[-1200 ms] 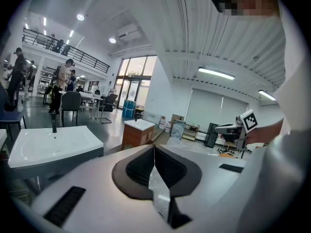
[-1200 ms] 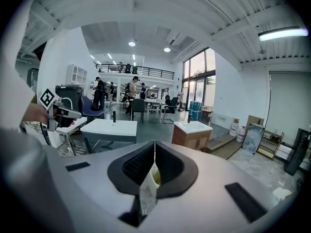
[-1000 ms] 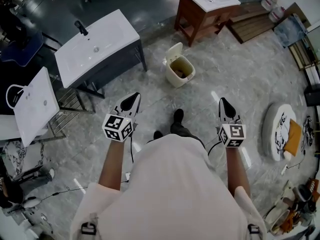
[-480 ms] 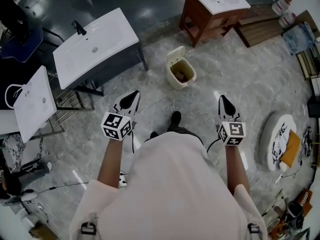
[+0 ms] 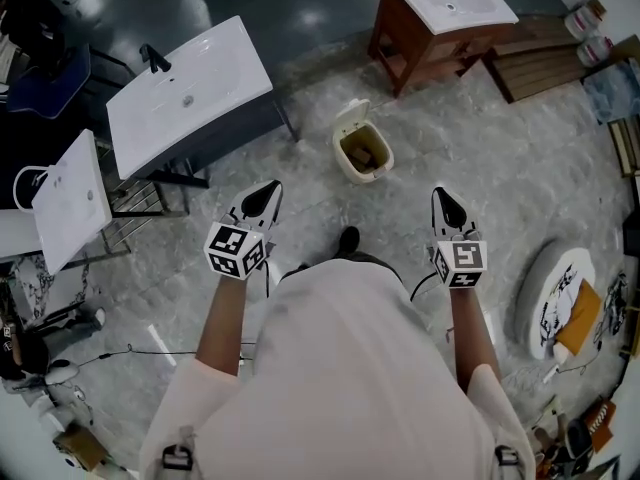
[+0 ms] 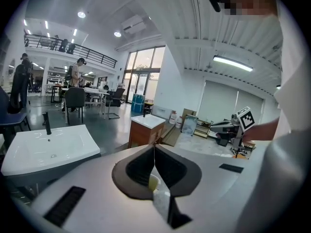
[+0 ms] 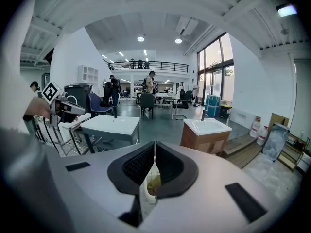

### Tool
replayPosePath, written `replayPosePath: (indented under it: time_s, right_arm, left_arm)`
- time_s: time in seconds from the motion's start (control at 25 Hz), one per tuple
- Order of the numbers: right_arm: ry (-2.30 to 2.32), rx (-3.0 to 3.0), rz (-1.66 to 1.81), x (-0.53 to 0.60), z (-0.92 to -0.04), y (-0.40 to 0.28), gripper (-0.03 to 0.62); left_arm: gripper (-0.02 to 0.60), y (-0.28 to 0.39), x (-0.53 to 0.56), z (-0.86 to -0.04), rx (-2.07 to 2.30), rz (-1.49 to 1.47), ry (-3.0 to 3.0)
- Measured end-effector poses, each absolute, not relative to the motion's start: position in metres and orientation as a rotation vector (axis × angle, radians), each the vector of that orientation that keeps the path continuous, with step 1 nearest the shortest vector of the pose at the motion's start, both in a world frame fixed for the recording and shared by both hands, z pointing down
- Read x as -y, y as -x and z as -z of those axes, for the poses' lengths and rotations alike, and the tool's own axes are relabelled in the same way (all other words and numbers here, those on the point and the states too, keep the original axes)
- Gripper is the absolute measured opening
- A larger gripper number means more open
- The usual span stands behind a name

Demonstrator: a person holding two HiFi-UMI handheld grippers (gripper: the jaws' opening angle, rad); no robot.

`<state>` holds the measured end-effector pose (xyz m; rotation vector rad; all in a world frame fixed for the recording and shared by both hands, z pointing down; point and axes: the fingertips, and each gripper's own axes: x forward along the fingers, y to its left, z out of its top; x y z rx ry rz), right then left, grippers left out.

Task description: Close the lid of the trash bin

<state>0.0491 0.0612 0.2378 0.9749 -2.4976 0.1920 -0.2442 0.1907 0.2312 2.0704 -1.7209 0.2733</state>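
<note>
Looking down, only the head view shows left gripper (image 5: 266,194), bin (image 5: 347,164) and right gripper (image 5: 441,198) together. Both jaw pairs are pressed together, empty. Each gripper view catches just a pale sliver of bin behind its jaws. It stands on the floor (image 5: 480,168) ahead, lid (image 5: 349,118) upright, brownish inside.

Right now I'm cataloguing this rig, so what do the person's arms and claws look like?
The left claw and right claw both have black, pointed jaws edged in white. Behind each sits a white cube with black square markers. A thin dark cable trails from the right one. The person wears a pale short-sleeved top.
</note>
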Motion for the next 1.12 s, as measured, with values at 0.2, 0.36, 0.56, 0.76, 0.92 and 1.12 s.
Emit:
replayPosePath:
  time_s: [0.2,0.36,0.56,0.76,0.92,1.12]
  right_arm:
    - [-0.911,2.502,-0.204,-0.034,-0.253,-0.05,0.031]
    - [-0.879,2.506,-0.224,-0.017,-0.26,-0.051,0.031]
    - [-0.87,2.501,-0.254,0.001,-0.267,-0.055,0.031]
    - [-0.854,2.498,-0.269,0.009,-0.273,-0.051,0.031]
    - [-0.859,2.484,-0.301,0.007,-0.28,-0.043,0.031]
    - [-0.896,2.458,-0.326,0.01,-0.287,-0.031,0.031]
  left_arm:
    - [0.018,0.236,-0.164,-0.237,1.729,-0.287,-2.043]
    - [0.018,0.229,-0.143,-0.237,1.727,-0.303,-2.038]
    - [0.018,0.221,-0.124,-0.241,1.715,-0.312,-2.026]
    - [0.018,0.219,-0.109,-0.246,1.688,-0.344,-2.03]
    - [0.018,0.221,-0.097,-0.249,1.654,-0.361,-2.044]
    - [0.018,0.231,-0.077,-0.257,1.587,-0.369,-2.075]
